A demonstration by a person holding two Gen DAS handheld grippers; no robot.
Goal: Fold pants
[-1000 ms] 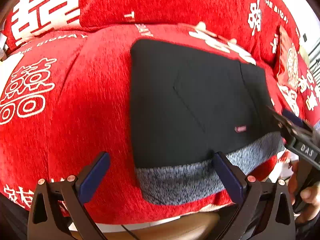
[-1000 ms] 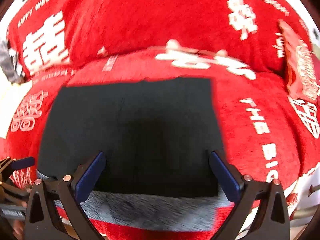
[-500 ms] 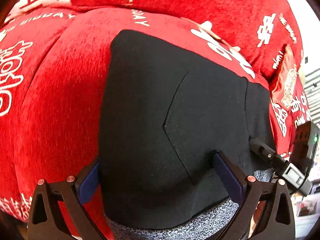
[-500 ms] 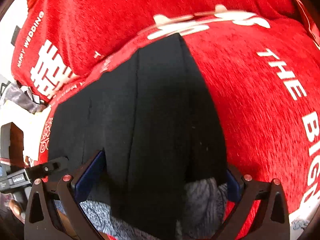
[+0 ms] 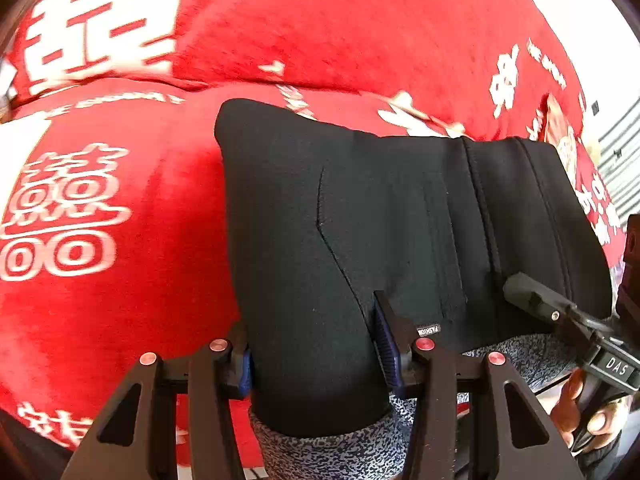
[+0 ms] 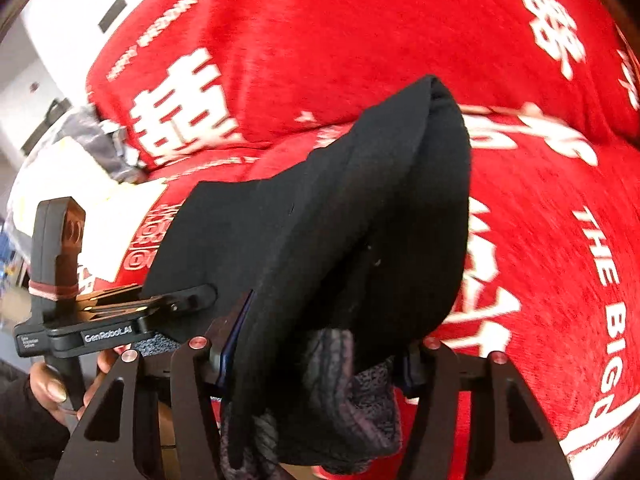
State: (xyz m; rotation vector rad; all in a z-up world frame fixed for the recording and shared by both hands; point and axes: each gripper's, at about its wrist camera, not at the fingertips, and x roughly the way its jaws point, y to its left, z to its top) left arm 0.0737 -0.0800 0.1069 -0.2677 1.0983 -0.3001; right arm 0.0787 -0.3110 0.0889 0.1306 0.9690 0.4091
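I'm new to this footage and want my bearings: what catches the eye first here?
The black pants fill the middle of both views, bunched and lifted at their grey waistband near the cameras. The left gripper and the right gripper are closing on that waistband end, with cloth between their fingers. Behind it all spreads a bright red blanket with large white characters.

Left wrist view: looks forward and steeply down along its own fingers, close over the left near edge of the black pants [image 5: 400, 220].
Right wrist view: same downward tilt, close over the right near edge.
Shared: pants, red sofa cover [image 5: 120, 280], each other's gripper.
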